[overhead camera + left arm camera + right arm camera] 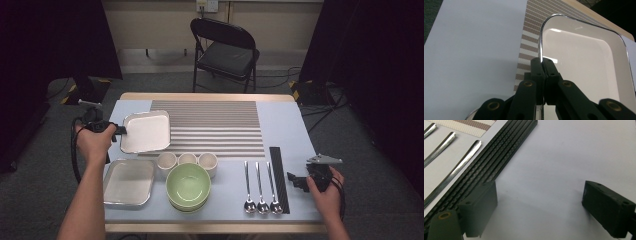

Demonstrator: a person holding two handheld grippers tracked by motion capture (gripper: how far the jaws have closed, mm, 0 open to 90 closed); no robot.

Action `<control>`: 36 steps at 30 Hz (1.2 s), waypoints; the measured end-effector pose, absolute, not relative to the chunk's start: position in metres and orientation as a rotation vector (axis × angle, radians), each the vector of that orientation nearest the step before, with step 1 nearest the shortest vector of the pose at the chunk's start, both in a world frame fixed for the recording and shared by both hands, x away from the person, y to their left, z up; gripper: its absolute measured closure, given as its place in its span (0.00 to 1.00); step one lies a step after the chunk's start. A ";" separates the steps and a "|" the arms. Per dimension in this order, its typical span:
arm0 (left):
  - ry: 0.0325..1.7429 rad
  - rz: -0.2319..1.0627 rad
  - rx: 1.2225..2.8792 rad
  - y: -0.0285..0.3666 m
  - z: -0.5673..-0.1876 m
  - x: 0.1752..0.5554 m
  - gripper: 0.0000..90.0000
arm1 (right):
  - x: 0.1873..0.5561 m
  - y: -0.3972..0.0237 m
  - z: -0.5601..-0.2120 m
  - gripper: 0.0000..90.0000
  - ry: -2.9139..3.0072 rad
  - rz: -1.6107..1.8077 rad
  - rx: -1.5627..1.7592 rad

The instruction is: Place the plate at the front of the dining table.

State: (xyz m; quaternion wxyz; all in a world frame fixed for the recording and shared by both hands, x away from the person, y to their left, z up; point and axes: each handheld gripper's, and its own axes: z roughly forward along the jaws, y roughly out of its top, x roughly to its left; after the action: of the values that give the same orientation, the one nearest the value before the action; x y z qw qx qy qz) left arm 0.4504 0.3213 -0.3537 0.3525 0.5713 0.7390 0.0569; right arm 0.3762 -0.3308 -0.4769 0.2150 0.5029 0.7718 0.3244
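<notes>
We see the left gripper (pixel 120 131) with its fingers (pixel 537 67) pinching the chrome rim of a white square tray (pixel 146 131), which sits at the left end of the striped placemat (pixel 215 125), partly over the mat and partly over the pale blue surface (pixel 295 125). That tray is bare inside. Just below it lies a second tray (pixel 129 182), also with nothing in it, close to the surface's left edge. Three small white cups (pixel 187 161) stand in a row behind the green bowl (pixel 188 185); we cannot tell what the cups hold, and the bowl looks stacked on another. In the left gripper view the fingers cover the tray's near rim. Over on the right, the right gripper (pixel 299 182) has its fingers (pixel 480 207) spread wide over bare surface, just beside the black carbon strip (pixel 280 177) and the three spoons (pixel 261 190). Open room lies between the strip and the surface's right edge.
</notes>
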 end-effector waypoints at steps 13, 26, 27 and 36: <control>1.898 0.140 1.450 0.314 -0.347 0.459 0.99 | 0.376 -0.331 -0.477 0.13 2.140 0.900 1.395; 1.917 0.139 1.482 0.310 -0.353 0.468 0.99 | 0.376 -0.331 -0.477 0.13 2.140 0.899 1.394; 1.917 0.139 1.482 0.310 -0.353 0.468 0.99 | 0.376 -0.331 -0.477 0.13 2.140 0.899 1.394; 1.924 0.133 1.499 0.299 -0.357 0.479 0.99 | 0.376 -0.331 -0.477 0.13 2.140 0.899 1.395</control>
State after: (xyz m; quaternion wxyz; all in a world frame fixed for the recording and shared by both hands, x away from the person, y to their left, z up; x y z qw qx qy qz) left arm 0.4794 0.2990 -0.3567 0.3425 0.5765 0.7400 0.0513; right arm 0.3762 -0.3307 -0.4769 0.2150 0.5030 0.7718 0.3241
